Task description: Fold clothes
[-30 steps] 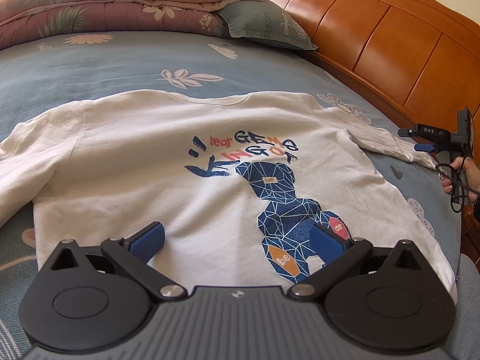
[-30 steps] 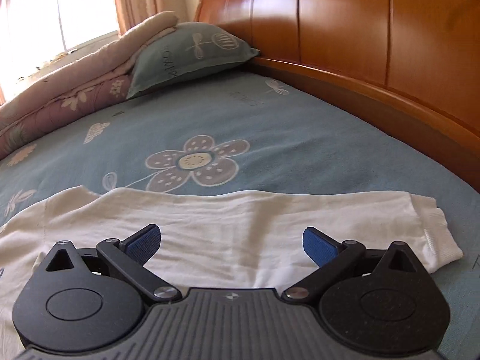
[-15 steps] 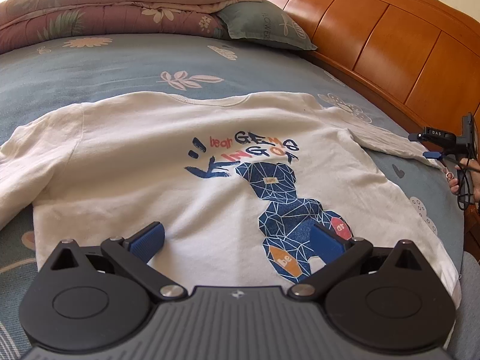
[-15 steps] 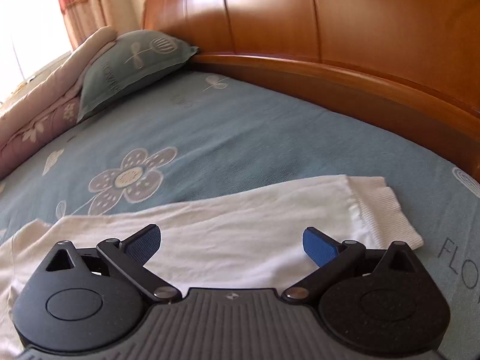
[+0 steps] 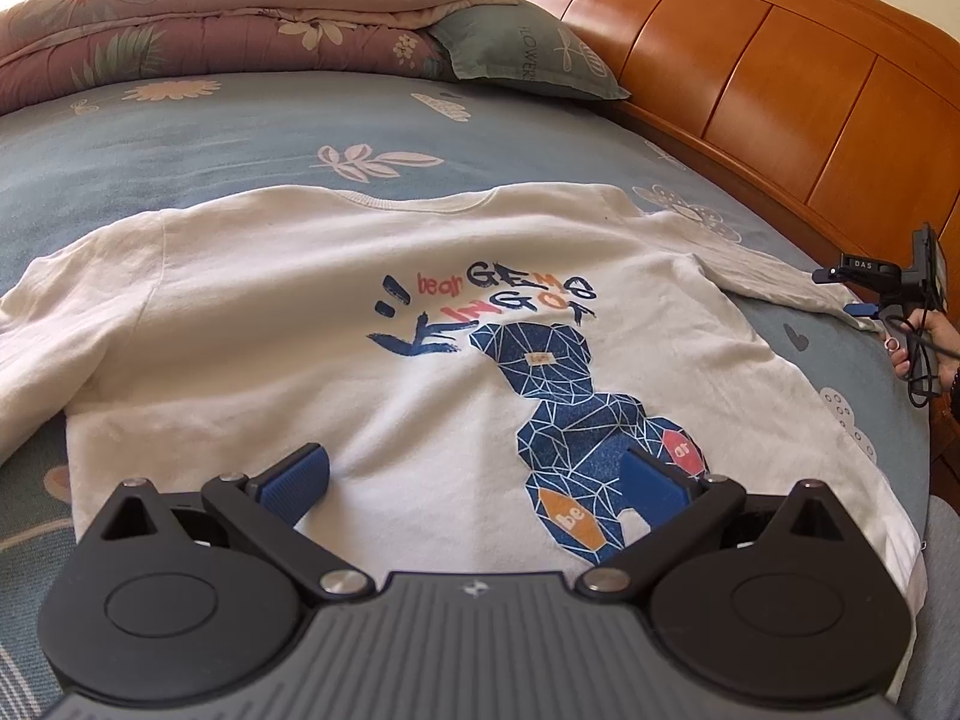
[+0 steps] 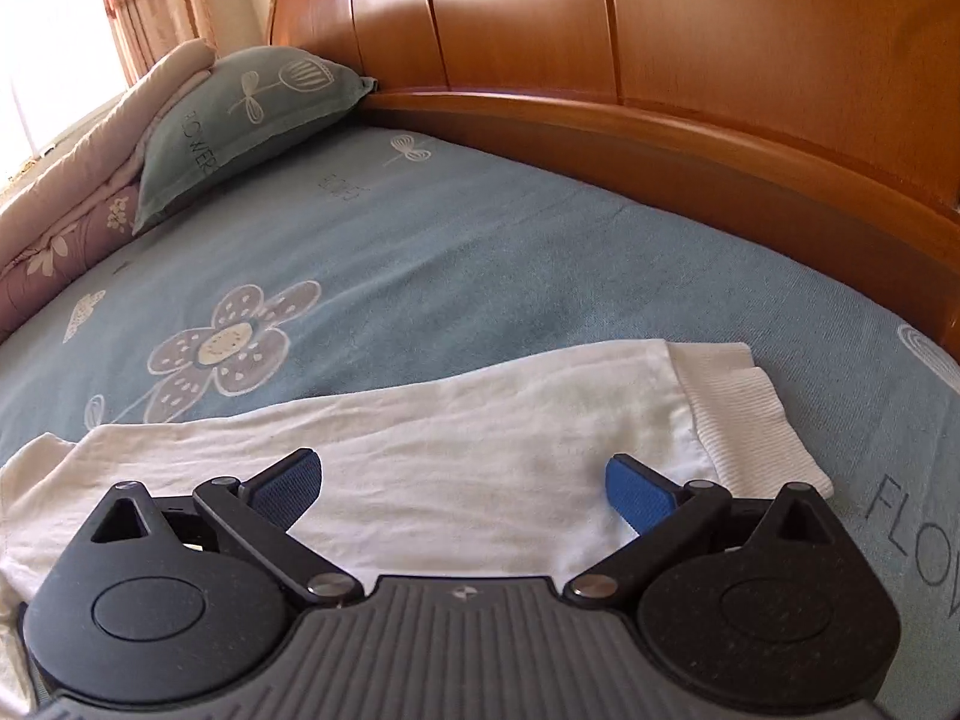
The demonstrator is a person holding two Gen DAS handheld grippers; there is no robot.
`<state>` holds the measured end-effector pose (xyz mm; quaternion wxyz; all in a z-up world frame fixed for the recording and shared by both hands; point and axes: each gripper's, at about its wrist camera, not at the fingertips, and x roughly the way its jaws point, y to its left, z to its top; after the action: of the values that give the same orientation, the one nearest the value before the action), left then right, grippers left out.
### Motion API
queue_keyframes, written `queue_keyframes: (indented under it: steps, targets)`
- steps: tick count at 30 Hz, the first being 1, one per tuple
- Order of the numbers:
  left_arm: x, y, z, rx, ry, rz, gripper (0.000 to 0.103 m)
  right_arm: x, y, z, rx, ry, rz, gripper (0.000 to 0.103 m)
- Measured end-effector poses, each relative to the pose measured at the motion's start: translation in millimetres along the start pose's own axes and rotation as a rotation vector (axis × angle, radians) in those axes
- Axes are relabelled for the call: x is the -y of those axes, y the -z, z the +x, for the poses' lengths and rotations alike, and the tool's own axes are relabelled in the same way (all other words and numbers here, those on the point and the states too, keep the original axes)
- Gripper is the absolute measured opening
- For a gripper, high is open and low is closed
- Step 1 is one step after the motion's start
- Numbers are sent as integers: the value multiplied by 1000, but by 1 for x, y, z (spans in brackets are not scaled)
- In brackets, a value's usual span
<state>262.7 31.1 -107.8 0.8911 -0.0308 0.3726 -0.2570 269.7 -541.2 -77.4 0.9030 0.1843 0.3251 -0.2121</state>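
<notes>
Shirt [image 5: 336, 324] lies flat, print up, across centre of left view on blue sheet [image 5: 210, 138]. Sleeve [image 6: 456, 438] stretches across lower half of right view, ribbed cuff [image 6: 744, 408] at right. Left gripper [image 5: 474, 480] at bottom of frame over hem — jaws spread wide, nothing between. Right gripper [image 6: 462, 483] over sleeve — jaws likewise apart, empty; also seen at right edge of left view. Pillow [image 6: 240, 114] and quilt [image 5: 180, 18] upper left, headboard [image 6: 660, 30] upper right.
</notes>
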Motion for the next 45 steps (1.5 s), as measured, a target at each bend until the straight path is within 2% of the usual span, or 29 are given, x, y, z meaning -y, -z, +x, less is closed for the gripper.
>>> queue_keyframes:
  steps: [3,6,8,11,13,14,16,19,23,26,28,32,34,37,39,42,43,45]
  targets:
    - [0,0,0,-1,-1,0,102,9,-10,9,20,38,4,103]
    - [0,-1,0,-1,-2,0,102,7,-24,-1,94,-10,56,103]
    - [0,-1,1,-2,-2,0,102,2,-27,7,79,-36,35,103]
    - [0,-1,1,-3,-3,-1,102,-4,-25,36,-8,78,-22,103]
    - [0,-1,0,-2,-1,-2,102,-18,-27,35,12,152,-20,103]
    - [0,-1,0,-2,0,-2,102,-30,-27,34,9,156,-24,103]
    - [-1,-1,0,-2,2,-3,102,-62,-24,28,-14,65,-96,103]
    - [-1,-1,0,-1,5,-5,102,-133,-14,20,-65,-58,-250,103]
    - [0,0,-1,-2,1,4,102,-215,-5,20,-128,-166,-324,103]
    - [-1,0,-1,0,1,5,102,-263,8,35,-215,-151,-370,103]
    - [0,1,-1,0,-3,9,102,-282,21,50,-245,-95,-415,103]
    - [2,1,-1,0,-10,23,102,-288,16,71,-168,-73,-365,103]
    - [1,0,-1,-1,-8,20,102,-287,8,80,-158,-72,-329,103]
    - [-1,0,-1,-1,-1,13,102,-289,4,65,-162,-94,-326,103]
    - [0,0,-1,0,-1,12,102,-287,7,39,-148,-176,-348,103]
    - [1,0,0,-1,-4,16,102,-284,22,15,-190,-279,-397,103]
    - [2,1,0,-1,-7,20,102,-284,30,11,-211,-293,-426,103]
    - [3,1,0,0,-14,31,102,-283,48,10,-254,-265,-499,103]
